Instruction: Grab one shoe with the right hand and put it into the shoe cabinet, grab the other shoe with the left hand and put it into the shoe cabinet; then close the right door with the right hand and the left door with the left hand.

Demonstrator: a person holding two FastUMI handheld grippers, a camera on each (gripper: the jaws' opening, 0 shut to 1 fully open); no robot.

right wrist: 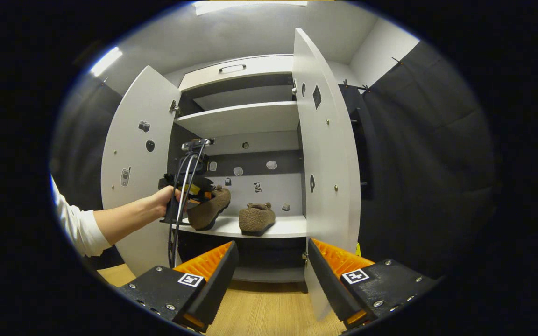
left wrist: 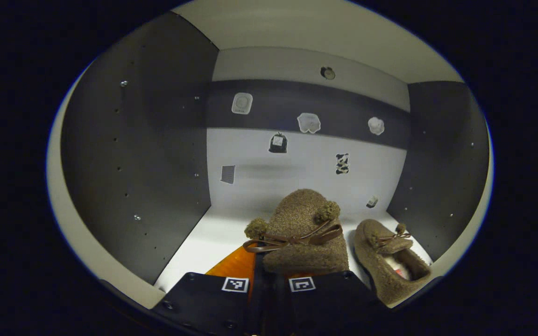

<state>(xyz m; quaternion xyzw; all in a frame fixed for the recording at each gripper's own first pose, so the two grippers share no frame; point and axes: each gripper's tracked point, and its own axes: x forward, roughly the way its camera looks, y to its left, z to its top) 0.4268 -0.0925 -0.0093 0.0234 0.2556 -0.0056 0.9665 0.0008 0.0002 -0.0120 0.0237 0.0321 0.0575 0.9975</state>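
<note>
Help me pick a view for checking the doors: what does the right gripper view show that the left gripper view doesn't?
Right gripper view: both cabinet doors, left door and right door, standing open, the hand holding the left gripper, and the right gripper open. Left gripper view: the held shoe up close, clamped between the left gripper's fingers. Shared: the shelf, both shoes, including the placed shoe, and the stickers on the back wall.

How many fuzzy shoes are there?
2. One fuzzy brown slipper with pom-poms is held in the left gripper over the white cabinet shelf; the other fuzzy brown slipper sits on that shelf beside it.
</note>
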